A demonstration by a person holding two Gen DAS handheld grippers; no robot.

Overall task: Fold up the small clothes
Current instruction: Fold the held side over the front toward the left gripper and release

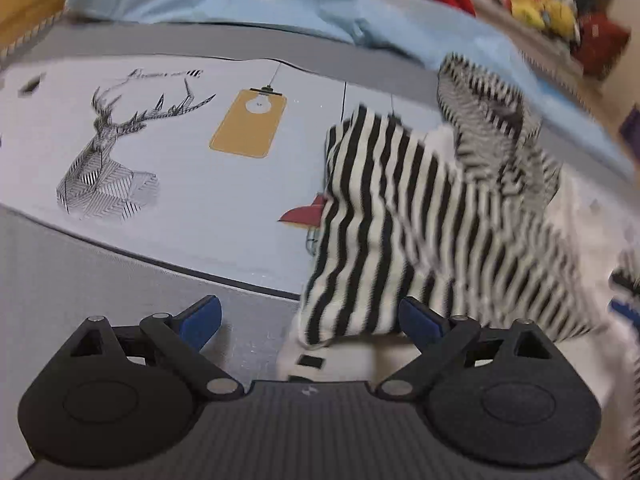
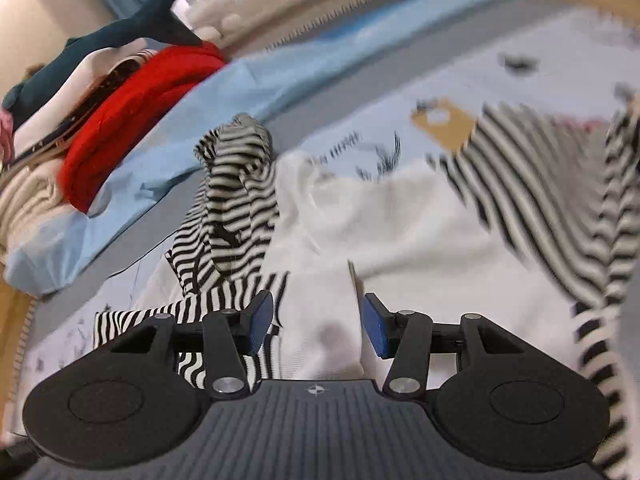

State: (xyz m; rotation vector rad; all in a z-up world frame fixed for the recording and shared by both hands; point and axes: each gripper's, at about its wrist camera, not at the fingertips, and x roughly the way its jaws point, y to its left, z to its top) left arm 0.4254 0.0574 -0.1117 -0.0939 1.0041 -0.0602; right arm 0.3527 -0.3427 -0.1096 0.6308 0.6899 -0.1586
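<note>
- A small garment (image 1: 384, 216), white with black-and-white striped panels, is seen lying crumpled on a pale printed sheet (image 1: 168, 184) spread over a bed; one striped part is humped up, and a striped hood or sleeve (image 2: 236, 184) is raised behind it.
- The left gripper (image 1: 308, 316) is held with its jaws wide apart; nothing is pinched, though the striped hem lies just past the pad on the right of that view.
- The right gripper (image 2: 316, 324) is held with its jaws partly apart over the white cloth; no fabric is seen clamped between the blue pads (image 2: 376, 328).
- Both views are blurred, so exact edges of the garment cannot be told.
- The step in hand is judged to be a re-grip between folds, with the garment not yet flat or squared.
- A clean fold would be helped if the humped striped part were first smoothed flat, then two matching corners taken, one per gripper.
- Only a single layer should be pinched at each corner, and the sheet beneath left untouched.
- A pile of other clothes, among them a red garment (image 2: 132, 120), lies beyond, well apart.
</note>
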